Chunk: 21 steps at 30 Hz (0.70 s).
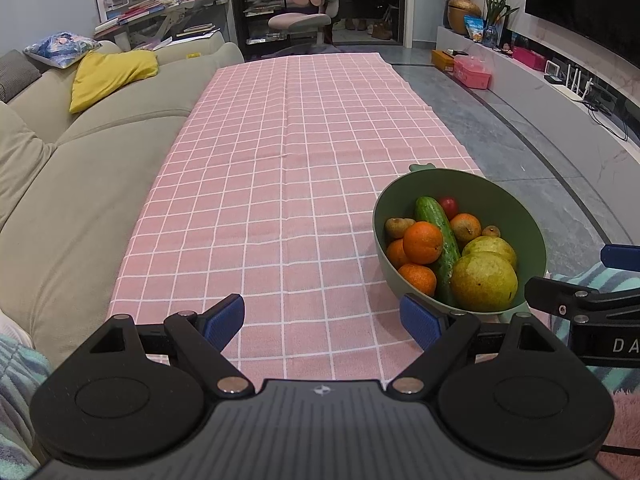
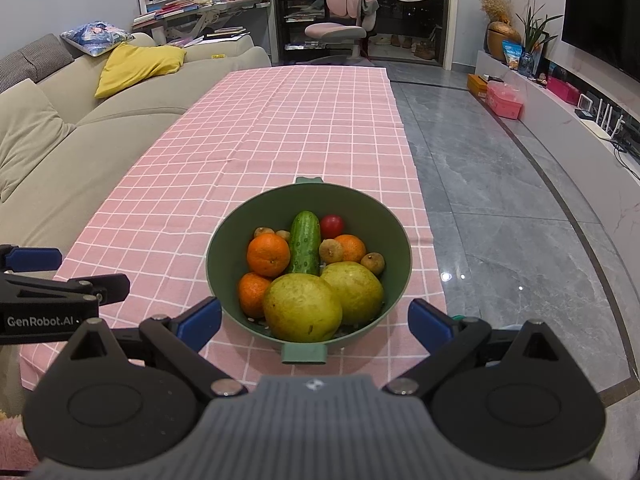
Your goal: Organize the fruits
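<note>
The desk point(image 2: 304, 128) is covered by a pink checked cloth; the surface under it is hidden, and the near edge is cut off by both claws. A sofa point(image 1: 80, 168) runs along the left side.

The green bowl point(image 2: 224, 240) sits at the near right part of the desk, directly ahead of the right claw point(image 2: 316, 320). In the left view the bowl point(image 1: 536, 236) is at the right, its near rim partly hidden behind the claw finger. Bowl contents: two large yellow-green fruits point(image 2: 302, 306) at the front, a cucumber point(image 2: 305, 242) lying at centre, three oranges point(image 2: 268, 255), a red fruit point(image 2: 331, 225) at the back and several small brown fruits point(image 2: 372, 263). The lower parts of most items are hidden by the pieces above them; the type of the red fruit cannot be determined.

Left claw point(image 1: 322, 320): released, fingers wide apart, empty, above bare cloth. Right claw: released, fingers wide apart, empty, flanking the near bowl handle without contact.
</note>
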### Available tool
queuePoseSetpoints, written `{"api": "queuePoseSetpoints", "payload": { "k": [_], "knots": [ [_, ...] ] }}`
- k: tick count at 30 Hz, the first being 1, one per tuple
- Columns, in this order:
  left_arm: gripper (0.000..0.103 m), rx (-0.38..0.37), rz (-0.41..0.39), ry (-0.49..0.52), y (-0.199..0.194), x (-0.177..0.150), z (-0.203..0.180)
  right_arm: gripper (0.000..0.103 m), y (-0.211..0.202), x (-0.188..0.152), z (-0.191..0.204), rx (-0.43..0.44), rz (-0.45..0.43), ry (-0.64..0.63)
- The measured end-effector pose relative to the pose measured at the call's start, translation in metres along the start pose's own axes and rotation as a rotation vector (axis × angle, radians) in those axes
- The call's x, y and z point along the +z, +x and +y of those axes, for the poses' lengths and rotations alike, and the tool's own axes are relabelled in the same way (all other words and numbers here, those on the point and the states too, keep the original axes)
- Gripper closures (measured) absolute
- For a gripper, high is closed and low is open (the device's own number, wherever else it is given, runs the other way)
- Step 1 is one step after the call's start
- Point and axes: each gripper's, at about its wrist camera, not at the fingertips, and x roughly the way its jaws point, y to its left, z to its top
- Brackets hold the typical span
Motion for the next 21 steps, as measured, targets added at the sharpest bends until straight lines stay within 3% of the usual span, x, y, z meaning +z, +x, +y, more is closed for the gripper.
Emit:
{"api": "queuePoseSetpoints", "payload": {
  "k": [21],
  "knots": [
    [0.001,-0.001,-0.005,-0.013,-0.0030,-0.0001,0.0014,0.007,-0.0001,-0.0003,0.0003,0.001,0.001,0.000]
  ]
}}
